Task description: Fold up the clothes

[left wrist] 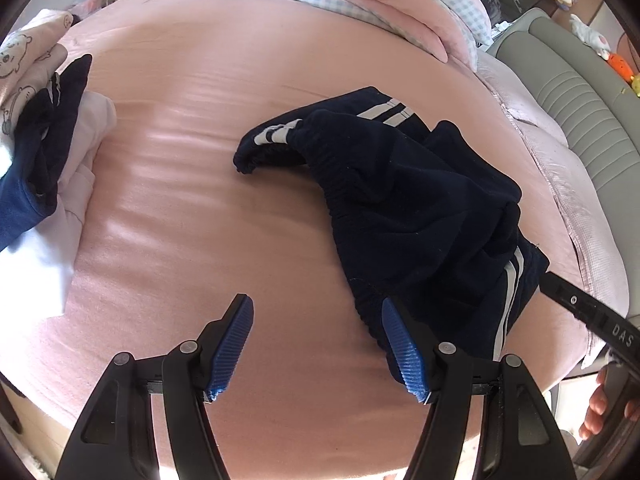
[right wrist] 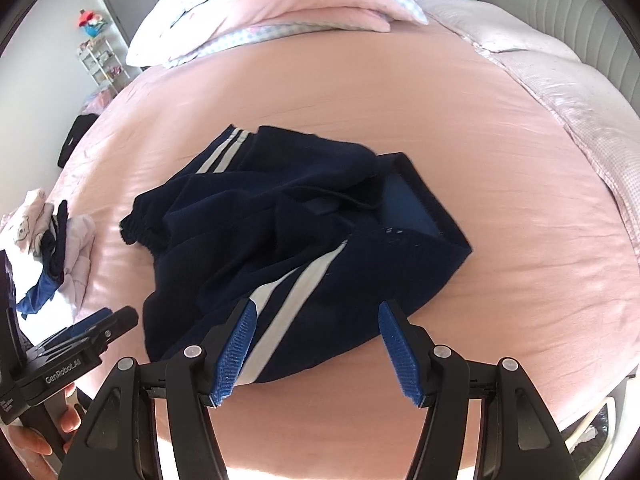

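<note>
We have a crumpled navy garment with white side stripes (right wrist: 280,236) lying mid-bed on the pink sheet (right wrist: 500,160), elastic waistband toward the left, one hemmed opening toward the right showing a lighter blue lining.

Left gripper (left wrist: 316,344): jaws apart, nothing between the pads. Its right pad (left wrist: 402,354) sits over the near edge of the garment; we can't tell if it touches. The left pad is over bare sheet.

Right gripper (right wrist: 318,350): jaws apart, hanging above the near striped edge of the garment, nothing clamped.

A pile of other clothes (left wrist: 44,128) (pink, white, navy, a cartoon-bear print) sits at the left edge of the bed, well apart from the garment. Pillows and a folded pink quilt (right wrist: 288,12) at the far end. A hand (right wrist: 36,436) holds the left gripper's handle at lower left of the right wrist view.
</note>
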Available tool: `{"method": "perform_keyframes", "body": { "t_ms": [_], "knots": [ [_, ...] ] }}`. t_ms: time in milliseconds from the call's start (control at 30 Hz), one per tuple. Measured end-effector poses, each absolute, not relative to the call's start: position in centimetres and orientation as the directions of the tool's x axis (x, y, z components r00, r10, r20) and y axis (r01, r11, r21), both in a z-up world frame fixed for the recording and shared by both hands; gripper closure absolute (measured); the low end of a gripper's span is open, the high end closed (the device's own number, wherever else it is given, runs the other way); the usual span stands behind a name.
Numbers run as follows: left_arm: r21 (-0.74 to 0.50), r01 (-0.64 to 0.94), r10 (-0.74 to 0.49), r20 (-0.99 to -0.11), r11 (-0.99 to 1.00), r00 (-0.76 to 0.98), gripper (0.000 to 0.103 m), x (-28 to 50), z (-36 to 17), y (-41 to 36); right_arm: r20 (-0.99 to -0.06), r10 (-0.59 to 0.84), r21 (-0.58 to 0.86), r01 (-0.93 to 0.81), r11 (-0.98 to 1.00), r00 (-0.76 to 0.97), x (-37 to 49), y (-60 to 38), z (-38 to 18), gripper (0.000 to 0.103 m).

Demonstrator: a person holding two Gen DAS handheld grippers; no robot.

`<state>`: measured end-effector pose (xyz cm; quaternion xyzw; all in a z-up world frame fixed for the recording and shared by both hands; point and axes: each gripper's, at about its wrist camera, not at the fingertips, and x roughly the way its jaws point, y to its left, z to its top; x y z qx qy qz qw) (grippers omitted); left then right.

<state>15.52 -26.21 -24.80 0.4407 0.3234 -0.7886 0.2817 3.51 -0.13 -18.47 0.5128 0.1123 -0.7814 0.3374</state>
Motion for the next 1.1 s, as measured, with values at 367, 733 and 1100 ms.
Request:
{"method": "perform_keyframes", "body": {
  "t_ms": [367, 733, 1100],
  "knots": [
    [-0.364, 0.654, -0.049, -0.851, -0.663, -0.523, 0.038, 15.3, -24.6, -24.7, -0.852, -0.453, 0.199, 0.636, -0.746, -0.264, 0.6, 0.8, -18.3, 0.04],
    [-0.44, 0.618, 0.055, -0.84, -0.652, -0.54, 0.038, 14.4, -26.0, -23.2, -0.843, -0.476, 0.104, 0.795, -0.598, -0.248, 1.2, -2.1, -18.7, 0.04],
    [-0.525, 0.611, 0.128, -0.81, -0.592, -0.572, 0.031, 14.6, -26.3, -23.5, -0.88, -0.438, 0.076, 0.856, -0.511, -0.183, 1.6, -6.0, -20.8, 0.04]
  ]
}}
